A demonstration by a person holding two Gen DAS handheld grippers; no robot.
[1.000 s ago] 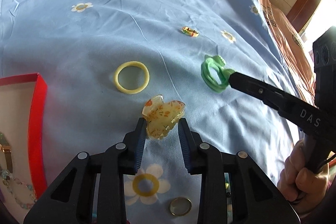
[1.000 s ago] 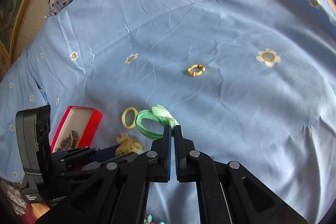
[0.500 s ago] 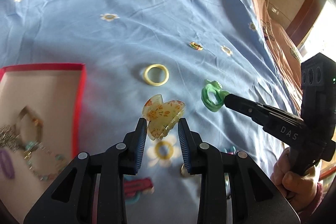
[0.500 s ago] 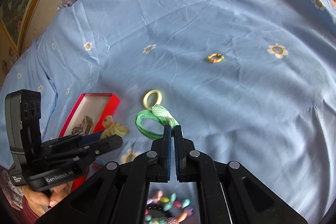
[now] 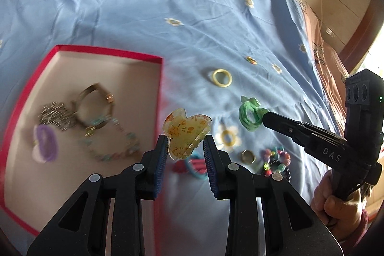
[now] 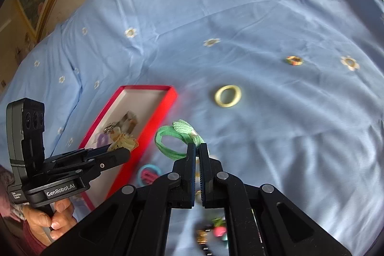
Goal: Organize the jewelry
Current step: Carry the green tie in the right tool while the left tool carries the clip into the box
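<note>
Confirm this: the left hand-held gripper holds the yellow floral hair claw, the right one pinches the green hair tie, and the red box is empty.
Not quite. The red box is not empty: the left wrist view shows bracelets, a bead strand and a purple hair tie inside. The rest stands: the left hand-held gripper holds the hair claw, the right hand-held gripper pinches the green hair tie.

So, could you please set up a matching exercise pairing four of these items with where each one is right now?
Items:
1. hair claw
2. green tie
3. yellow ring
4. purple tie

Places:
A. in the red box
B. lying on the blue sheet
C. held by the left gripper
D. held by the right gripper

Pairs: 1-C, 2-D, 3-B, 4-A
</note>
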